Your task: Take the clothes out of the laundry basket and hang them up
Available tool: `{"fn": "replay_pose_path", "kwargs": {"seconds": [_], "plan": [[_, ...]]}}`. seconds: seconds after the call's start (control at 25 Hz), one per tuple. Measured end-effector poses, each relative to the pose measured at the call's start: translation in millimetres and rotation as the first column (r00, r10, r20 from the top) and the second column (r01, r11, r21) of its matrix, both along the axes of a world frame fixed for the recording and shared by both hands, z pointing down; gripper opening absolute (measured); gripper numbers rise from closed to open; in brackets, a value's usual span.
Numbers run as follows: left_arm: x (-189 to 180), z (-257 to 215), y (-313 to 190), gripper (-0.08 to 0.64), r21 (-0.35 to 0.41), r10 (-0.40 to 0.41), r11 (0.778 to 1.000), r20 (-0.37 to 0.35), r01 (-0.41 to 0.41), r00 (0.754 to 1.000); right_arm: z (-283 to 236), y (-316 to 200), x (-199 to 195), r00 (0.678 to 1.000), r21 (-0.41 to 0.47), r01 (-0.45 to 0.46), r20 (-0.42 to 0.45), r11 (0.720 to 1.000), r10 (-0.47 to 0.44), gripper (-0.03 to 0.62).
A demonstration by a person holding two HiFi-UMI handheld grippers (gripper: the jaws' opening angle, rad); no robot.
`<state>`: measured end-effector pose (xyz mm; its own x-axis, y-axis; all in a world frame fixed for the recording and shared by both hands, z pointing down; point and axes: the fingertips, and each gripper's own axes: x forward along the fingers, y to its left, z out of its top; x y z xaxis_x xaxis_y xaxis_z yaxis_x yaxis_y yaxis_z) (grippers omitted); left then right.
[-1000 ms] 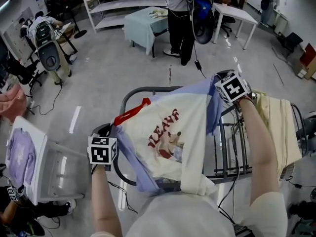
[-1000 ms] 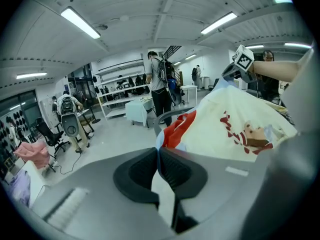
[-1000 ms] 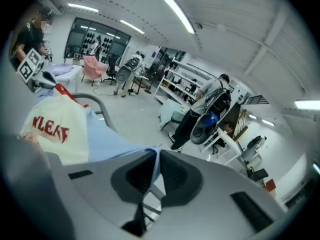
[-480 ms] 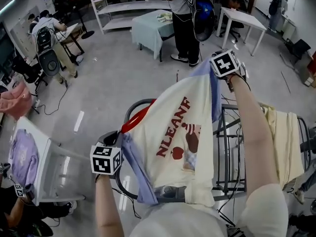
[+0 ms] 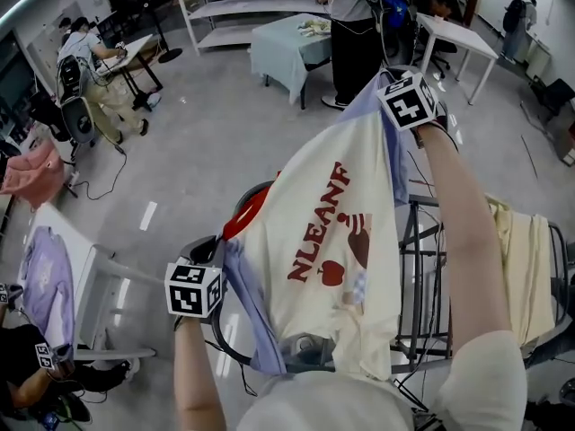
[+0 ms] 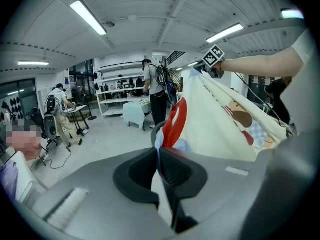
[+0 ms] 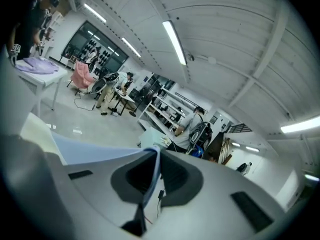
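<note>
A cream T-shirt (image 5: 328, 241) with red print, lavender sleeves and a red collar (image 5: 244, 221) hangs stretched between my two grippers. My left gripper (image 5: 209, 247) is low at the left, shut on the shirt's lavender edge beside the collar; in the left gripper view the cloth (image 6: 172, 126) runs out from between the closed jaws of that left gripper (image 6: 159, 151). Raised at the upper right, my right gripper (image 5: 384, 86) is shut on the lavender sleeve edge (image 7: 100, 146), pinched at the right gripper (image 7: 157, 156). Under the shirt stands a metal drying rack (image 5: 422, 268).
A pale yellow garment (image 5: 517, 259) hangs over the rack's right side. A white laundry basket (image 5: 112, 299) stands at the left beside a white table with a lavender garment (image 5: 40, 272). A person (image 5: 355, 25) stands by a covered table (image 5: 287, 48) beyond.
My right gripper has gone up and away from me with the sleeve, pulling the shirt out long and taut. The left gripper has stayed in place.
</note>
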<state>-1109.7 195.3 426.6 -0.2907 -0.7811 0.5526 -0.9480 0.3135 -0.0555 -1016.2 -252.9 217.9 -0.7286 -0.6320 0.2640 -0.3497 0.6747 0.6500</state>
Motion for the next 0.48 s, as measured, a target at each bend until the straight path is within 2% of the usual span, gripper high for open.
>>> {"fn": "replay_pose_path", "kwargs": {"seconds": [0.12, 0.28, 0.48], "plan": [[0, 3, 2, 0.026, 0.006, -0.003, 1.0, 0.011, 0.003, 1.0, -8, 7, -5, 1.0, -0.001, 0.021, 0.018, 1.0, -0.021, 0.014], [2, 8, 0, 0.026, 0.004, -0.001, 1.0, 0.013, 0.001, 1.0, -10, 10, -7, 0.999, 0.009, 0.037, -0.002, 0.999, -0.037, 0.014], [2, -8, -3, 0.026, 0.026, 0.01, 1.0, 0.019, -0.01, 1.0, -42, 14, -7, 0.998, 0.017, 0.047, 0.031, 0.999, -0.047, 0.014]]}}
